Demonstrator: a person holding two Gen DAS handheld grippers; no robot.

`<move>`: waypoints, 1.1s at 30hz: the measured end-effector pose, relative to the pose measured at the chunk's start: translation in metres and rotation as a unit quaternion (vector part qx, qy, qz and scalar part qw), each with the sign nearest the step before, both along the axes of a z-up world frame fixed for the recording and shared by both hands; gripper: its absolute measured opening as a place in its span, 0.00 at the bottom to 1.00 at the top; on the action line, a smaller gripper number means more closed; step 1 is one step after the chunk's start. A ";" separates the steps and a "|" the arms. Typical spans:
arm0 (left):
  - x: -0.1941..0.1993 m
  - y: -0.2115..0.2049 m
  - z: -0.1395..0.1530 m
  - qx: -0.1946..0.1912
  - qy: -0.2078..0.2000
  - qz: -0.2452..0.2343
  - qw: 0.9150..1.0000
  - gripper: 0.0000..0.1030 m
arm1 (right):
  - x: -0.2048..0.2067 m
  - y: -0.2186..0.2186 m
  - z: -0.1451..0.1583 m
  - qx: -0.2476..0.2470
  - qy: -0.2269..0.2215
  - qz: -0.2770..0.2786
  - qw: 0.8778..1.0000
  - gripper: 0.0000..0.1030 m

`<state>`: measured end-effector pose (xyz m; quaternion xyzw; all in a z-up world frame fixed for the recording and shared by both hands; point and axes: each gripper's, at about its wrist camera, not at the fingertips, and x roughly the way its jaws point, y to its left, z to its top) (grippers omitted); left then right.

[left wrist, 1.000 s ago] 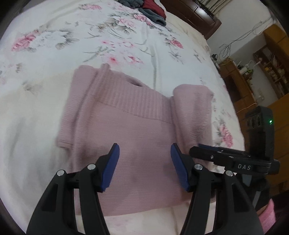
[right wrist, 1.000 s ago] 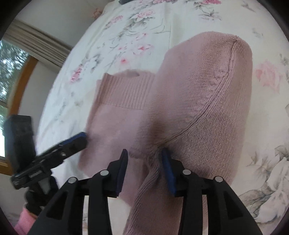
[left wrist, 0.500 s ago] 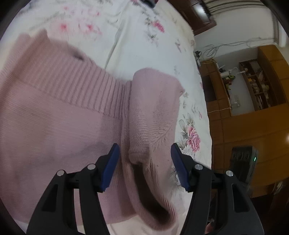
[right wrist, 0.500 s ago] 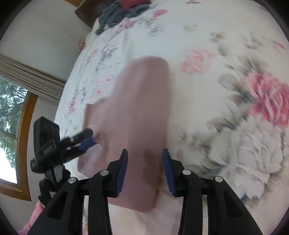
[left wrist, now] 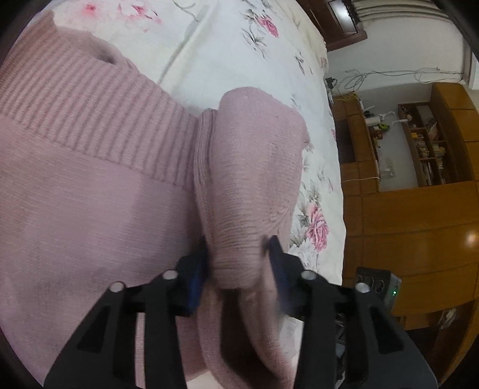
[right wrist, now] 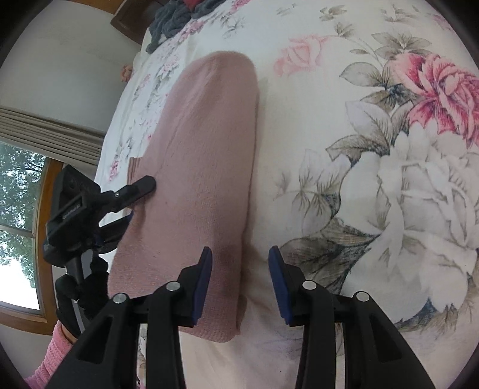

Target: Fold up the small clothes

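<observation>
The bed [right wrist: 374, 185] fills both views, covered by a white floral bedspread printed with pink roses and grey-green leaves.

A pink knit sweater [left wrist: 89, 194] lies on the bedspread, its ribbed collar band [left wrist: 89, 113] pointing toward the far end of the bed. One folded sleeve [left wrist: 251, 185] lies on top along the sweater's right side, and its cuff end reaches back toward the left wrist camera. In the right wrist view the sweater appears as a long folded panel [right wrist: 206, 155] lying flat, with bare bedspread just beside its right edge.

Wooden cabinets and open shelving [left wrist: 419, 155] stand beyond the bed's right edge, and a small box with a green indicator light [left wrist: 389, 288] sits below them. A curtained window [right wrist: 21, 227] shows at the left of the right wrist view. A pile of dark grey and red clothes [right wrist: 179, 15] rests at the far end of the bed.

The left gripper [left wrist: 238, 260] has its blue-padded fingers drawn in against the sleeve's cuff end, pinching it from both sides. The pink-sleeved arm [right wrist: 57, 356] holding it shows in the right wrist view.

The right gripper [right wrist: 239, 278] is spread wide and holds nothing. Its left finger [right wrist: 203, 278] is over the sweater's near right corner, while the right finger is over bare bedspread.
</observation>
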<state>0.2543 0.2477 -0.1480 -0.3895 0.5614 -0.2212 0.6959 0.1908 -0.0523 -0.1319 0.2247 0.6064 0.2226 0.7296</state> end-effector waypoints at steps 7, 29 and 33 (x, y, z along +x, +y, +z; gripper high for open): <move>-0.007 -0.001 0.002 0.000 -0.022 0.017 1.000 0.21 | 0.001 0.007 0.001 0.000 -0.001 0.000 1.000 0.39; -0.053 0.186 0.079 0.015 -0.106 0.132 0.985 0.19 | -0.020 0.074 0.030 0.030 -0.029 0.075 0.996 0.41; -0.059 0.210 0.045 0.018 -0.076 0.137 0.987 0.19 | -0.024 0.101 0.026 0.039 -0.022 0.099 0.994 0.44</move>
